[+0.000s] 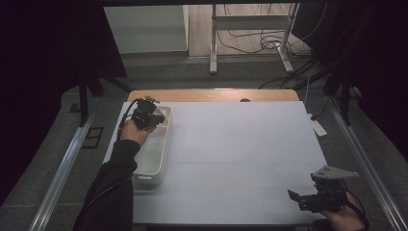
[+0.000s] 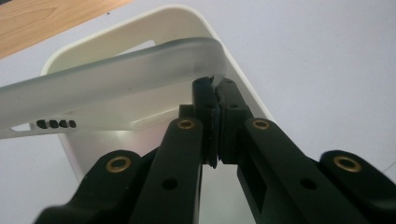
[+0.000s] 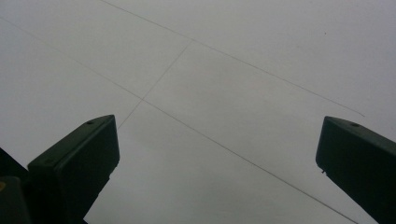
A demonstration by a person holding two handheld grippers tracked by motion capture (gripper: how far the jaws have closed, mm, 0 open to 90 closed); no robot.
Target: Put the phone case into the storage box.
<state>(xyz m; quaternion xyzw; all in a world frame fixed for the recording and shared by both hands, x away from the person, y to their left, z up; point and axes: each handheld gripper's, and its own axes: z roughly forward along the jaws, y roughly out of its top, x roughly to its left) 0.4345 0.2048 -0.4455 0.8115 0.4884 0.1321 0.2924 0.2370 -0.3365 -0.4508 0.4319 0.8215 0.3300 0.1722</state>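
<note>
A long white container (image 1: 155, 174) lies along the left side of the table, and its rounded rim (image 2: 187, 21) shows in the left gripper view. Over it a frosted translucent lid (image 2: 116, 77) with a row of small slots sits tilted, one end raised. My left gripper (image 2: 215, 88) is shut on that lid's edge, and in the high view this gripper (image 1: 150, 117) hangs over the container's far end. My right gripper (image 1: 298, 198) rests near the table's front right corner. Its jaws (image 3: 217, 140) stand wide apart over the bare white mat, with nothing between them.
A white mat (image 1: 240, 154) covers the table, with a strip of wood (image 1: 211, 95) showing at the far edge. Beyond it stand metal frame legs (image 1: 212, 48) and loose cables. A white power strip (image 1: 318, 128) lies on the floor at the right. Dark curtains hang on both sides.
</note>
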